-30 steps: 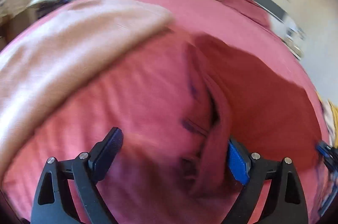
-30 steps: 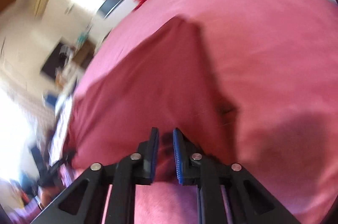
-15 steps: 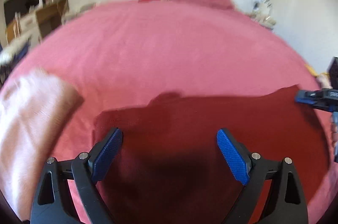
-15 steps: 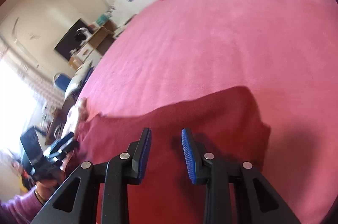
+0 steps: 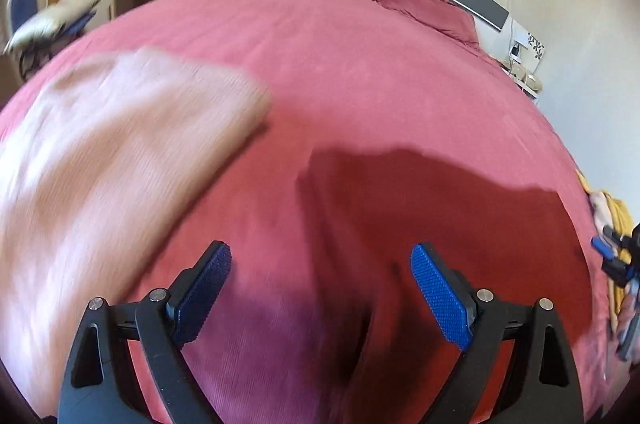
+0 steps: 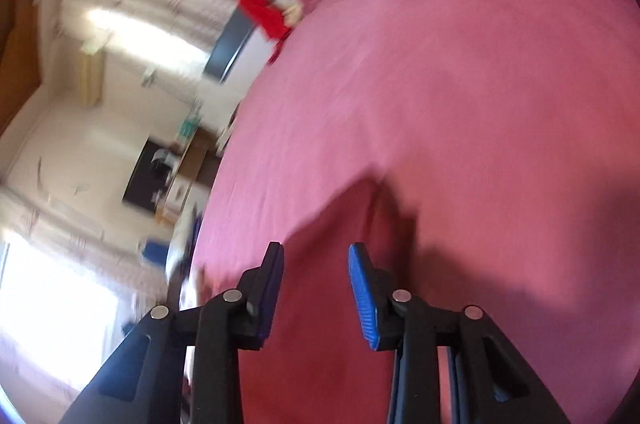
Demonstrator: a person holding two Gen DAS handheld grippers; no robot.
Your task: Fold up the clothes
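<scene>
Since a second ago the right gripper (image 6: 316, 298) has let go of the dark red garment (image 5: 432, 207) and its jaws are opening, nothing between them. That garment lies flat on the pink bed (image 5: 360, 63), near the front edge. Wide open and empty, the left gripper (image 5: 320, 298) hovers over its left edge, with a pale pink garment (image 5: 112, 151) further left.

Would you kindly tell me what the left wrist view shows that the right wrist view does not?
Only the left wrist view shows the pale pink garment, the open left gripper and the right gripper from outside. Only the right wrist view shows the bright window and the right gripper's opening jaws, nothing between them. Both show the dark red garment on the pink bedspread.
</scene>
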